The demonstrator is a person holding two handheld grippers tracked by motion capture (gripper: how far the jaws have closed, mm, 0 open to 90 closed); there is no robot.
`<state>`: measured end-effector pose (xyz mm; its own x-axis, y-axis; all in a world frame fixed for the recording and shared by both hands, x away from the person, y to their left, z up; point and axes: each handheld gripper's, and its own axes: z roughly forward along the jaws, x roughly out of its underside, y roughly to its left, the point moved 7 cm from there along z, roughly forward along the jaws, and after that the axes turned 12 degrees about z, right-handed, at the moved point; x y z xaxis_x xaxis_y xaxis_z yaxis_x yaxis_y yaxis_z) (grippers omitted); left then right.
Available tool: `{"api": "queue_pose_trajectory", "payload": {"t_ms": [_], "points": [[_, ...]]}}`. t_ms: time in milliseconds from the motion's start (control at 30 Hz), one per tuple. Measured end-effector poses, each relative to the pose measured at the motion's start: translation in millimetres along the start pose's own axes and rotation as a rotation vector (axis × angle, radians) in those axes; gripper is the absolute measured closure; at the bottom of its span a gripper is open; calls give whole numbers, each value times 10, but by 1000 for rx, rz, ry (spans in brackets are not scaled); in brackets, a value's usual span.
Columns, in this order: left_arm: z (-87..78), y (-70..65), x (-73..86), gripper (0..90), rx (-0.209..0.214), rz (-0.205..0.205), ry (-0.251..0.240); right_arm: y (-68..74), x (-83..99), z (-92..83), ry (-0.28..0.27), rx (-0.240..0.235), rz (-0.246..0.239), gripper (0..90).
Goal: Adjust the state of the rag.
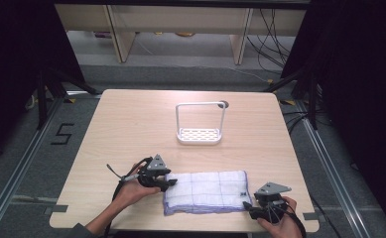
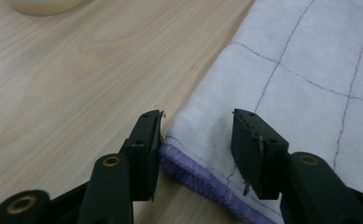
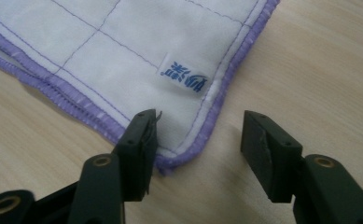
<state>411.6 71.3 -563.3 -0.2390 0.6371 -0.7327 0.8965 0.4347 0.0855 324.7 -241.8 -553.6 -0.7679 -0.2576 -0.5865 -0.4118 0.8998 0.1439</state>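
A folded white cloth (image 1: 205, 191) with a purple hem and blue grid stitching lies flat near the table's front edge. At its left end, my left gripper (image 1: 168, 184) is held low to the table. In the left gripper view that gripper (image 2: 197, 116) stands open astride a hemmed corner of the cloth (image 2: 300, 56), one jaw at the edge and the other over the fabric. My right gripper (image 1: 248, 207) is at the cloth's near right corner. In the right gripper view it (image 3: 198, 116) is open, with the corner of the cloth (image 3: 100, 37) and its blue-printed label (image 3: 183, 73) just ahead of the jaws.
A white wire rack (image 1: 200, 134) with a slotted base stands upright at the middle of the light wooden table (image 1: 131, 124), beyond the cloth. A round cable hole (image 1: 224, 104) sits behind it. Dark floor and cables surround the table.
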Motion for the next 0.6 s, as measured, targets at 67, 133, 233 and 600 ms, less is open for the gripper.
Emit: {"api": "queue_pose_trajectory", "payload": {"t_ms": [67,133,233,600], "points": [[-10,-25,-5,609,2,14,2,12,5,-1,1,1,-24,563],[-21,-57,-10,661,5,36,10,36,11,-8,10,-18,-8,617],[-34,-81,-7,747,11,54,16,43,14,-7,10,-34,3,660],[-154,-151,73,826,39,77,18,70,-57,27,4,-95,-46,856]]}}
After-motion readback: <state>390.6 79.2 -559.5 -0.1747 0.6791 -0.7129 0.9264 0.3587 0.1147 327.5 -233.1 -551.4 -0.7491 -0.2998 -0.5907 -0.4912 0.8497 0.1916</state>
